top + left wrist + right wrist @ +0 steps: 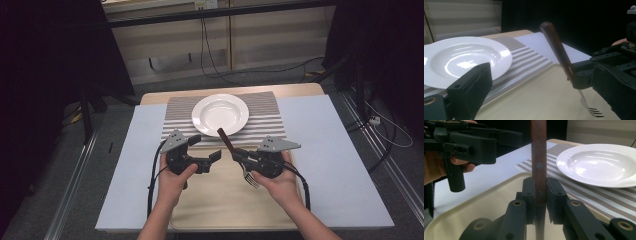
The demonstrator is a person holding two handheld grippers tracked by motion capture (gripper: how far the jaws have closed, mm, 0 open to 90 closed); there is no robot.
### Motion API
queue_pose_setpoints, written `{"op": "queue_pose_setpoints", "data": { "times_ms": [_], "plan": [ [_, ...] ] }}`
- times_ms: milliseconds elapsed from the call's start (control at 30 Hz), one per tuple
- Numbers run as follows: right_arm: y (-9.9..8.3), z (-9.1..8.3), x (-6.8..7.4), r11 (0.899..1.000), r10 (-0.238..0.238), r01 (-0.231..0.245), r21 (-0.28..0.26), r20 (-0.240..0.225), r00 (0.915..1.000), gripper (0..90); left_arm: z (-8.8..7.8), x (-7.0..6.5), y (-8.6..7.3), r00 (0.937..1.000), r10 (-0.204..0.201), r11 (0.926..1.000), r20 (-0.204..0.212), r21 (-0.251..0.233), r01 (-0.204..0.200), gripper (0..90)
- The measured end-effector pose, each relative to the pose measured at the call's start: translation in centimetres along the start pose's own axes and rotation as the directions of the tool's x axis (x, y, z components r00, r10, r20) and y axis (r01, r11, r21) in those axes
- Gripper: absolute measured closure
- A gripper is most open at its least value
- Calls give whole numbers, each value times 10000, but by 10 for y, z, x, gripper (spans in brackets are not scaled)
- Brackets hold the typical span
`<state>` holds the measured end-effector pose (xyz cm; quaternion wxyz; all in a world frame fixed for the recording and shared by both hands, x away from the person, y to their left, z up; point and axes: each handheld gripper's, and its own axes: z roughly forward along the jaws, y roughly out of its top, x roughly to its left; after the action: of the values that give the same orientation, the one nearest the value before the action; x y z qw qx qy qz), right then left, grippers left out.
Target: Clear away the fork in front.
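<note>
One fork point(235, 155) is what it's all about right now, wooden handle up, tines hanging down over the beige tray point(225, 200), not touching it as far as I can tell. The right gripper point(539, 192) has it pinched on the lower part of the handle, pads pressed flat on either side just under a rivet, so the handle sticks up tall and leans toward the plate point(220, 114). Handling-wise I'd guess it's stiff and light, nothing fragile, but the weight sits down at the metal end, and a grip on smooth wood could let it swivel or slide if you bump it. Taking hold on the flat sides of the handle like this looks like the sane choice, the metal neck would be thinner and more slippery. The left gripper point(204, 150) hovers just beside it with jaws spread wide and nothing between them. Plate is white, empty, sits on a striped placemat point(265, 112) behind the tray, near the fork handle's tip but clear of it. All of that lies on a pale blue table point(330, 150).
</note>
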<state>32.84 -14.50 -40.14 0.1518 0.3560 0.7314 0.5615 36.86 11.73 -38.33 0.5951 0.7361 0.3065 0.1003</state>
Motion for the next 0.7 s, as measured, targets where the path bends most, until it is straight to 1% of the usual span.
{"op": "queue_pose_setpoints", "data": {
  "times_ms": [33,67,100,167,200,233,267,300,333,367,400,467,533,600,633,667,700],
  "plan": [
    [0,0,1,10000,17,-17,-40,-12,10000,782,1,-1,0,9998,-158,9999,140,-58,159,40],
    [0,0,1,10000,17,-17,-40,-12,10000,782,1,-1,0,9998,-158,9999,140,-58,159,45],
    [0,0,2,10000,-64,64,11,17,10000,782,2,-2,0,9997,-220,9998,100,-22,220,69],
    [0,1,3,10000,-28,28,0,-67,10000,782,3,-3,-1,9991,-345,9994,253,-93,348,129],
    [0,1,3,10000,-28,28,0,-67,10000,782,3,-3,-1,9991,-345,9994,253,-93,348,172],
    [0,2,4,10000,-45,45,56,-76,10000,781,2,-4,-1,9992,-326,9993,221,-149,329,172],
    [-1,3,5,9999,-57,58,87,-85,9999,782,3,-4,-1,9989,-372,9990,268,-217,378,221],
    [-1,4,6,9999,-80,81,114,-111,9999,781,4,-5,-1,9979,-522,9982,392,-283,533,295],
    [-1,4,6,9999,-80,81,114,-111,9999,781,4,-5,-1,9979,-522,9982,392,-283,533,330],
    [-1,5,8,9999,-139,140,95,-88,9999,782,6,-7,-2,9960,-645,9970,617,-385,670,393],
    [-2,6,8,9999,-140,140,73,-111,9998,782,8,-8,-2,9954,-687,9967,673,-384,714,426],
    [-2,6,10,9998,-188,189,103,-123,9997,781,9,-9,-2,9949,-689,9967,740,-366,718,500],
    [-2,8,14,9995,-300,302,125,-177,9994,782,12,-10,-4,9942,-719,9970,801,-218,739,570],
    [-2,8,15,9994,-317,319,107,-198,9993,781,13,-10,-4,9939,-724,9969,831,-254,748,665],
    [-1,9,17,9993,-360,361,72,-199,9992,781,13,-11,-4,9929,-798,9963,886,-263,824,705],
    [-1,9,17,9993,-360,361,72,-199,9992,781,13,-11,-4,9902,-935,9950,1038,-252,966,705],
    [-2,9,18,9988,-484,486,92,-237,9985,780,12,-11,-2,9820,-1285,9911,1388,-165,1320,761]
  ]
}}
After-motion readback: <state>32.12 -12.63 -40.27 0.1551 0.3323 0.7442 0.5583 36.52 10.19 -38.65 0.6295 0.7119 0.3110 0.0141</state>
